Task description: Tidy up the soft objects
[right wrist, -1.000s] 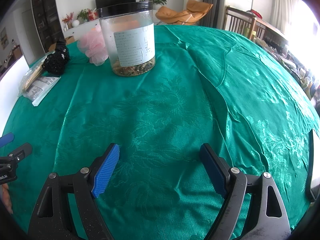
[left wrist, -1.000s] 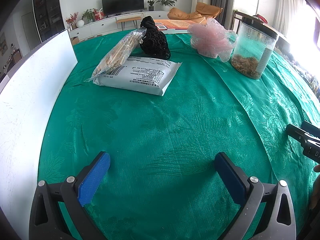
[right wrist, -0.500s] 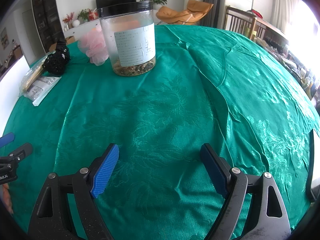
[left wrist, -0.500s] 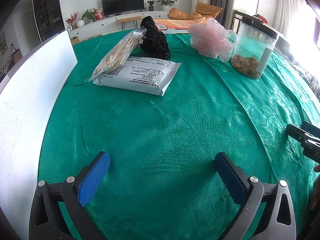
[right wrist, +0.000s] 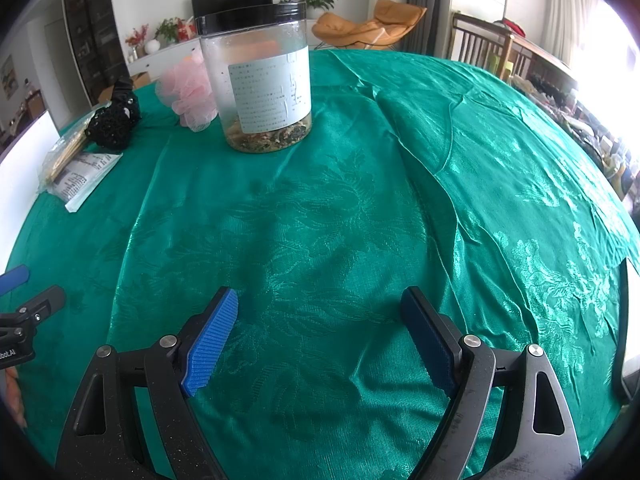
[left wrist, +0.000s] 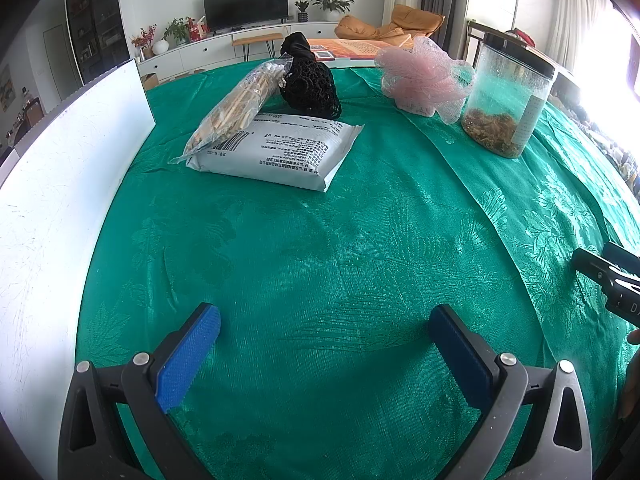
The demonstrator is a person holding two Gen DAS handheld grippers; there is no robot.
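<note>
Item: left gripper (left wrist: 324,320), jaws spread wide, nothing held, low over the green-clothed tabletop (left wrist: 320,240). Item: right gripper (right wrist: 320,308), likewise spread wide and unladen. Soft goods, left wrist view: pink mesh bath pouf (left wrist: 424,78) at 1 o'clock, touching or just beside the clear lidded jar (left wrist: 508,100); black mesh bundle (left wrist: 308,80) at 12 o'clock, against a clear sleeve of sticks (left wrist: 236,108) that lies across a white printed soft pack (left wrist: 280,150). All well apart from both grippers. Handling note, as judgement: the step in hand looks like the first reach; approach one piece with jaws wide, pinch deep into its bulk, lift clear of neighbours so the jar is not nudged. View differences: left wrist shows the pack's full outline and a white board (left wrist: 60,200) at 9 o'clock; right wrist shows the jar's label (right wrist: 268,92) and cloth creases (right wrist: 440,168) toward 2 o'clock.
</note>
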